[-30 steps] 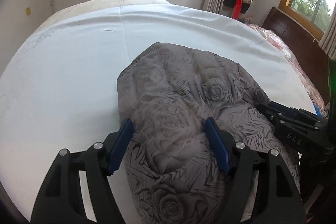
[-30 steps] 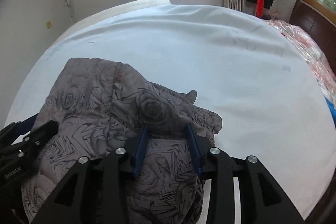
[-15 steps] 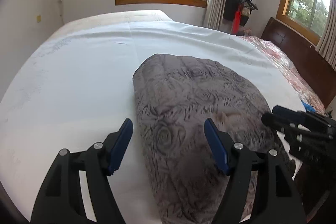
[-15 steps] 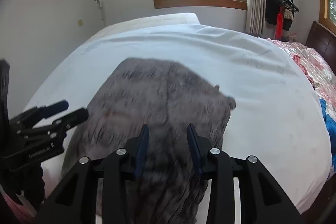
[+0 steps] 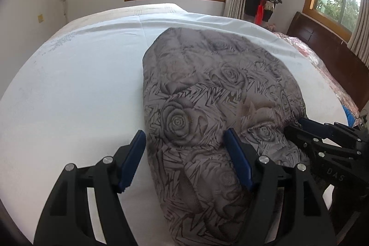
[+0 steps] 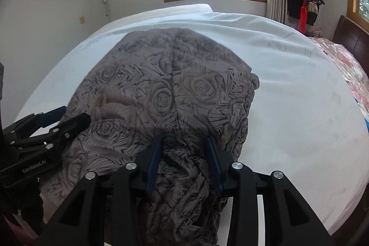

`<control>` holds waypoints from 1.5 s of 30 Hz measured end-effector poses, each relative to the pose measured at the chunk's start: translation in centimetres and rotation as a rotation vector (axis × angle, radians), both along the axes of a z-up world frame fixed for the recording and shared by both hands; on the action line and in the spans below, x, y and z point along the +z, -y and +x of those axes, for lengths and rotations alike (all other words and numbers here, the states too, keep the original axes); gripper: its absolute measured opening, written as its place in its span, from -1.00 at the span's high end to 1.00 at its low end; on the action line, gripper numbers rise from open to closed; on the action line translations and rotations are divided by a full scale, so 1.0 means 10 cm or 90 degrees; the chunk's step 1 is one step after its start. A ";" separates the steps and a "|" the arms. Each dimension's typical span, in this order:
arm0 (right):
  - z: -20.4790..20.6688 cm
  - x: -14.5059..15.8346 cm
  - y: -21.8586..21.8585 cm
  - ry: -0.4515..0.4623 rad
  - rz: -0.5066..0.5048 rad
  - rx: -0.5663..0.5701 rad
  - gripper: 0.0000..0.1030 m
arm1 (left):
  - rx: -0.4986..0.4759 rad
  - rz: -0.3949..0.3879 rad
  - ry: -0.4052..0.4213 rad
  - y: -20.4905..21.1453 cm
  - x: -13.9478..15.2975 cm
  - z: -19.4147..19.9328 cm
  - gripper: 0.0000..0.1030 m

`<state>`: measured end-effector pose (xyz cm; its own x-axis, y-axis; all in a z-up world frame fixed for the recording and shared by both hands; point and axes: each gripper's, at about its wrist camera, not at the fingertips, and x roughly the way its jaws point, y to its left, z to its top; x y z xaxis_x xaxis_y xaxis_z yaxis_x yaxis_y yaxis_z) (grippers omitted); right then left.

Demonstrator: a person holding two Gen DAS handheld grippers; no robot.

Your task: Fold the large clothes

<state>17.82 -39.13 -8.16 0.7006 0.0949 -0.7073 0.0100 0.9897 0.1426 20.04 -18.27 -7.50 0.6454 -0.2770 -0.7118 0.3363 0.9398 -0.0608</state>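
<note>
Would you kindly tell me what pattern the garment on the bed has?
The garment is grey with printed roses and jagged black zigzag lines, clearest in the left wrist view.

bed (image 5: 69,89): white sheet | on it: grey rose-print garment (image 5: 207,89), spread out

Large grey garment (image 5: 207,93) with a rose and zigzag print, spread lengthwise across the white bed (image 5: 76,89), centre seam running up it, near end bunched and wrinkled, possibly draping off the edge
</note>
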 end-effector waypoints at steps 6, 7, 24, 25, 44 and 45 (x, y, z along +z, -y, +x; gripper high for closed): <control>-0.01 -0.09 -0.01 0.006 -0.004 -0.007 0.24 | -0.001 0.004 -0.003 -0.03 -0.08 0.04 -0.38; -0.01 -0.10 -0.01 0.007 -0.003 -0.008 0.24 | -0.001 0.005 -0.002 -0.02 -0.09 0.04 -0.38; -0.13 0.12 0.18 0.017 0.035 -0.004 -0.12 | -0.033 -0.023 -0.029 -0.23 0.17 0.05 -0.51; -0.16 0.16 0.22 0.020 0.041 -0.007 -0.21 | -0.034 -0.025 -0.027 -0.26 0.20 0.05 -0.55; 0.25 -0.30 0.62 -0.114 0.228 0.005 -0.75 | -0.041 -0.041 -0.087 -0.44 0.04 0.42 -0.86; 0.27 -0.32 0.61 -0.116 0.230 0.007 -0.75 | -0.043 -0.040 -0.086 -0.42 0.03 0.42 -0.86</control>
